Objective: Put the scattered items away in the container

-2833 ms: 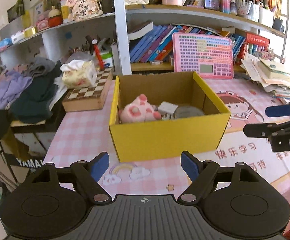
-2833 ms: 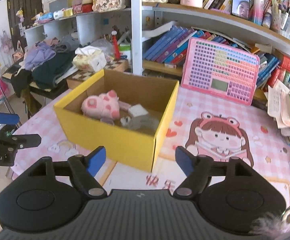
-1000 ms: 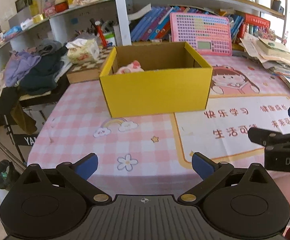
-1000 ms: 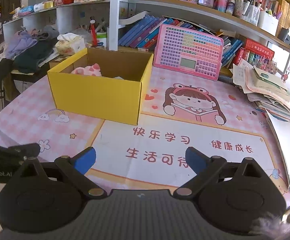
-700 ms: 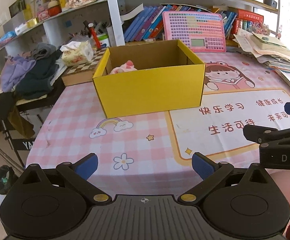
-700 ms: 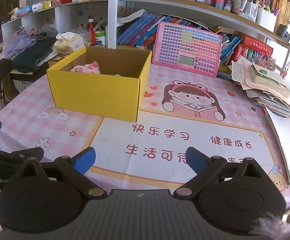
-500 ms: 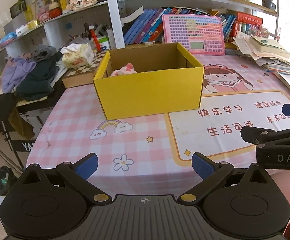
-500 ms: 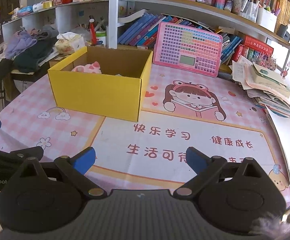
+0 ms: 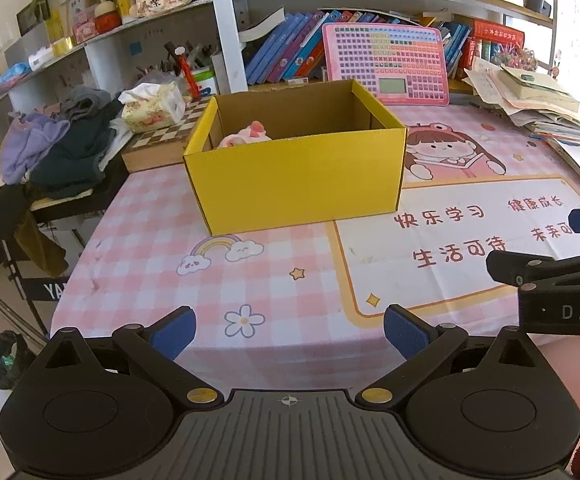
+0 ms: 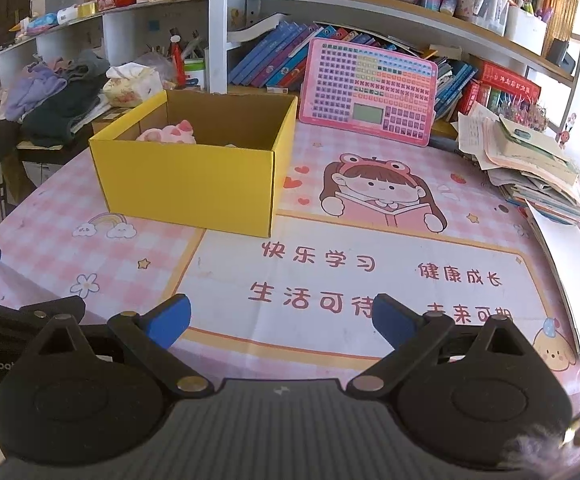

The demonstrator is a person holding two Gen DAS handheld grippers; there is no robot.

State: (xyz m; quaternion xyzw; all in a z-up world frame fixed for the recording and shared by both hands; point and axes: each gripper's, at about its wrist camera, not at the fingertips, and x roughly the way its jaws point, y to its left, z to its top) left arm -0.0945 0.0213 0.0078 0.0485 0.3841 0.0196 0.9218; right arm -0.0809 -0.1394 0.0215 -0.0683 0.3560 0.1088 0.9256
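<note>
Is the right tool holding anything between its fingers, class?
No, the right tool is open with nothing between its blue fingers, only the pink tablecloth showing through the gap.

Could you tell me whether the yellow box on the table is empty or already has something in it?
Not empty. A pink plush toy shows above the rim inside the open-topped yellow box; the near wall hides the rest.

A pink keyboard toy [image 10: 370, 94] leans against blue books [image 10: 266, 56] at upper centre, papers [image 10: 530, 156] piled right, clothes [image 10: 54, 96] heaped left.
</note>
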